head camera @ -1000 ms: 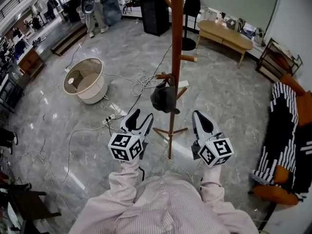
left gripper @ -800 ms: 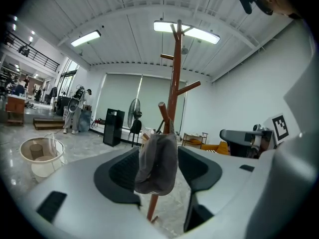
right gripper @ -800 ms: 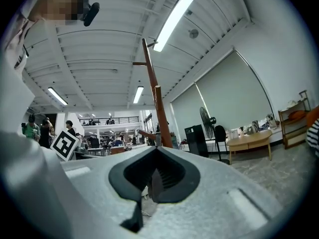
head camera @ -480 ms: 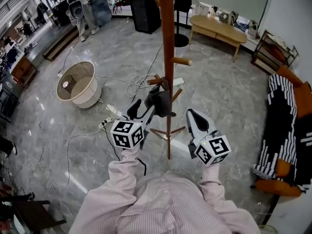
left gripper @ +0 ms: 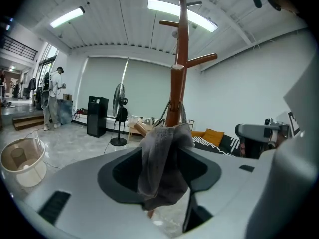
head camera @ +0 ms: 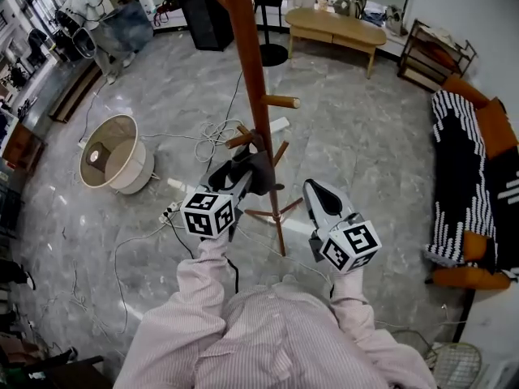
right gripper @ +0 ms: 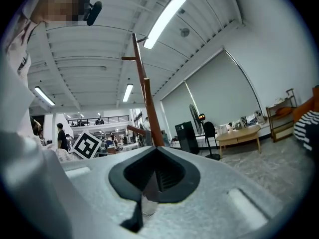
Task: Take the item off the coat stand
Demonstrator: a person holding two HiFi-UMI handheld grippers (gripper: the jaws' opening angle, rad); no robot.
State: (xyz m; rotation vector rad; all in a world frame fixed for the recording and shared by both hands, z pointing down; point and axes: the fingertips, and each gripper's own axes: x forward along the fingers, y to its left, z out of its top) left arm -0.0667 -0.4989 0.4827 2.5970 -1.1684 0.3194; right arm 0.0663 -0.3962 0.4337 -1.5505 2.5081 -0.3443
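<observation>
The grey cloth (left gripper: pixel 162 166) hangs from a low peg of the coat stand (head camera: pixel 247 71), between the jaws of the left gripper (head camera: pixel 233 178). Those jaws have just been opening and stand spread wide, not pressing it. The right gripper (head camera: pixel 315 190) hovers beside the pole, jaws pressed together, empty.

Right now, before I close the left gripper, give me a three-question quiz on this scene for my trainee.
1. True or false: the grey cloth item hangs on the coat stand.
2. Pick one: the left gripper has its jaws A) shut on the item, B) apart around it, C) well away from it.
3. In the head view, the pale tub sits on which side of the stand?
Key: 1 true. 2 B; those jaws have just been opening, with the item between them unpressed. 3 left.
</observation>
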